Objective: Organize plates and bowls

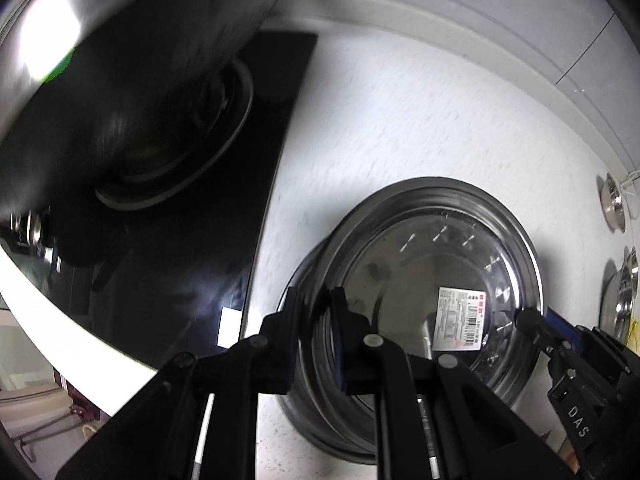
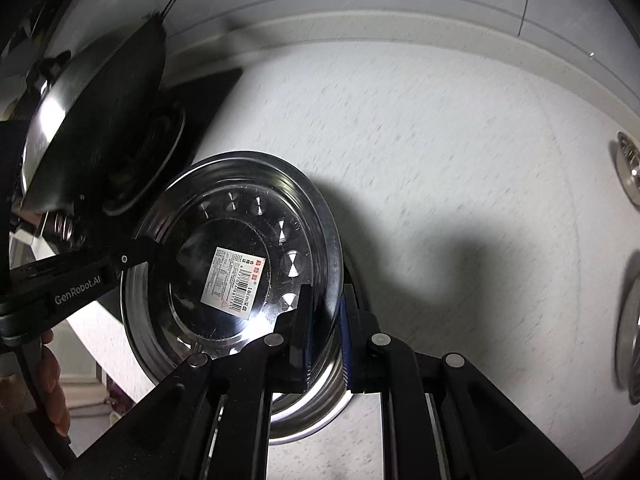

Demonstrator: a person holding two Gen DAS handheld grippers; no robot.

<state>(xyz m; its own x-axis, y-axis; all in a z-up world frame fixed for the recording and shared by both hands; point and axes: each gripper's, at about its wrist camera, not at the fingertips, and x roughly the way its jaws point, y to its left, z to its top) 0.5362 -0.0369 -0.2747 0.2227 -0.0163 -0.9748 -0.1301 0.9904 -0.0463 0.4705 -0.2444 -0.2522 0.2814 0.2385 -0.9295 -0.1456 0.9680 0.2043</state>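
A stack of shiny steel plates [image 1: 436, 256] hangs tilted above the white counter, with a barcode sticker [image 1: 460, 318] inside the top plate. My left gripper [image 1: 317, 316] is shut on the stack's left rim. From the right, my right gripper [image 1: 526, 320] pinches the opposite rim. In the right wrist view the same plates [image 2: 248, 216] fill the lower left, and my right gripper [image 2: 326, 316] is shut on their near rim. There my left gripper [image 2: 146, 252] grips the far left rim.
A black cooktop [image 1: 240, 216] with a dark wok [image 2: 100, 112] on its burner lies to the left. More steel dishes [image 1: 614, 208] stand at the counter's right edge. A pale backsplash [image 2: 400, 12] runs behind the speckled counter [image 2: 440, 152]. A hand [image 2: 54, 384] shows at lower left.
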